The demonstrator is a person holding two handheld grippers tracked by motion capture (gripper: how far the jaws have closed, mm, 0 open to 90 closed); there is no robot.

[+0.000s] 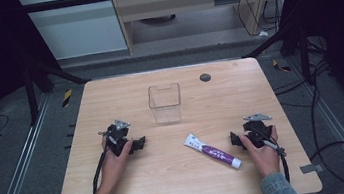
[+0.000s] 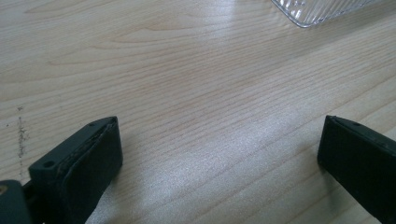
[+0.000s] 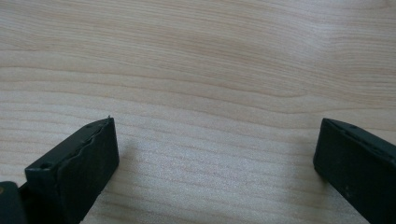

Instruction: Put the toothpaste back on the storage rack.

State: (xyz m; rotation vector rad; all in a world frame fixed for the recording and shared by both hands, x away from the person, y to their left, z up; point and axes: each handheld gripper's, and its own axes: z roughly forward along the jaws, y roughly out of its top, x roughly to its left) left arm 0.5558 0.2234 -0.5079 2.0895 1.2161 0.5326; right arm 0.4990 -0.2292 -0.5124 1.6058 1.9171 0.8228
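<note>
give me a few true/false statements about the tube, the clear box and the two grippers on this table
1. The toothpaste tube lies flat on the table. True.
2. The tube is inside the clear container. False: it lies on the wood outside it, nearer the person.
3. The right gripper is shut on the tube. False: its jaws stand wide apart over bare wood, with nothing between them.
4. The left gripper has its jaws open with nothing between them. True.
5. The clear container stands upright and has nothing in it. True.
6. The tube lies closer to the left gripper. False: it lies closer to the right gripper.
</note>
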